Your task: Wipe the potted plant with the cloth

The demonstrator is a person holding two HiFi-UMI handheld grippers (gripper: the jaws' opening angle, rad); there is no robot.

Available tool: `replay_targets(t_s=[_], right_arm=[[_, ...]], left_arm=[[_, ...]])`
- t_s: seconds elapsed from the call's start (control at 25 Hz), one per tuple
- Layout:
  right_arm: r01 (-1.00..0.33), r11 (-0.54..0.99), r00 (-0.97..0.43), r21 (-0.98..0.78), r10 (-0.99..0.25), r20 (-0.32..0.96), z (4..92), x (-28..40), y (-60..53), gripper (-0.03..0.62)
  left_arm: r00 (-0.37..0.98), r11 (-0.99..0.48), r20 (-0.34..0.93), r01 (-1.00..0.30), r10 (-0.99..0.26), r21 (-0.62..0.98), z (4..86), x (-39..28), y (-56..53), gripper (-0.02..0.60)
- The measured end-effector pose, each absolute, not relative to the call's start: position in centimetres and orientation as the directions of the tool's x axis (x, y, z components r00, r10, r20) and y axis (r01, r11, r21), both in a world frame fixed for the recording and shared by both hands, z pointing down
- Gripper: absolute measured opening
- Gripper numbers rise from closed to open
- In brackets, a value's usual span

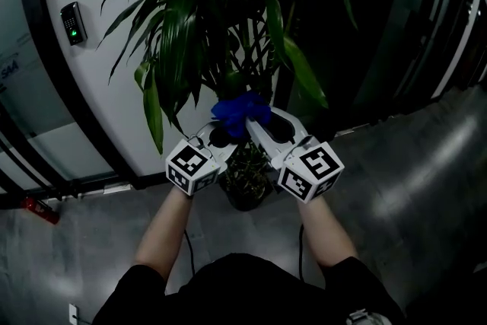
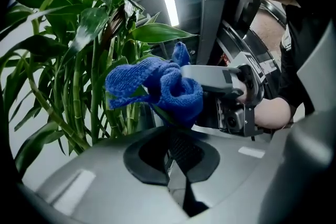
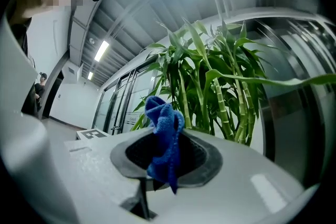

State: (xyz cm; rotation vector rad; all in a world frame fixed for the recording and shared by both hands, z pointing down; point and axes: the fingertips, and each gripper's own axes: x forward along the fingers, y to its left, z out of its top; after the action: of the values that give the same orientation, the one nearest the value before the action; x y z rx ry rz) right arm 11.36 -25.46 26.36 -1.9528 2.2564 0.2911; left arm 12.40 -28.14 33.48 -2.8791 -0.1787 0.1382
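The potted plant (image 1: 198,27) has long green leaves and bamboo-like stalks; its dark pot (image 1: 245,190) stands on the floor under my hands. A bunched blue cloth (image 1: 242,110) sits between both grippers at leaf height. My right gripper (image 1: 262,125) is shut on the cloth (image 3: 164,134), which sticks out above its jaws and hangs below them. In the left gripper view the cloth (image 2: 157,86) is wrapped round a leaf that runs down into the left gripper (image 2: 170,134). The left gripper (image 1: 217,137) is shut on that leaf, right beside the cloth.
A white wall panel with a card reader (image 1: 73,23) stands behind the plant. Dark glass partitions (image 1: 426,27) rise at the right. A small red object (image 1: 38,208) lies on the grey floor at the left. Stalks (image 3: 226,97) crowd close behind the cloth.
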Motion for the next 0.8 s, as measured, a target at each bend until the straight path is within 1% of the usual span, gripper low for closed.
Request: replay_targets(t_s=[0.24,0.56,0.8], right_arm=[[-0.992,0.121,-0.122,0.018,-0.972,-0.202,28.3,11.5,-25.3,0.104],[-0.995,0.101,-0.096,-0.022,-0.982,-0.165,30.5,11.4,-24.7,0.104],[-0.993,0.107,-0.099,-0.050,-0.986,-0.137,32.1,10.8,-24.0,0.104]], left_arm=[[0.991,-0.973,-0.067,0.104,0.120,-0.207,34.3,12.1,-28.1,0.006],[0.991,-0.969,-0.031,0.123,0.133,-0.213,36.8,11.6,-27.1,0.006],[0.993,-0.978,0.003,0.119,0.120,-0.170,39.2,11.1,-26.3,0.007]])
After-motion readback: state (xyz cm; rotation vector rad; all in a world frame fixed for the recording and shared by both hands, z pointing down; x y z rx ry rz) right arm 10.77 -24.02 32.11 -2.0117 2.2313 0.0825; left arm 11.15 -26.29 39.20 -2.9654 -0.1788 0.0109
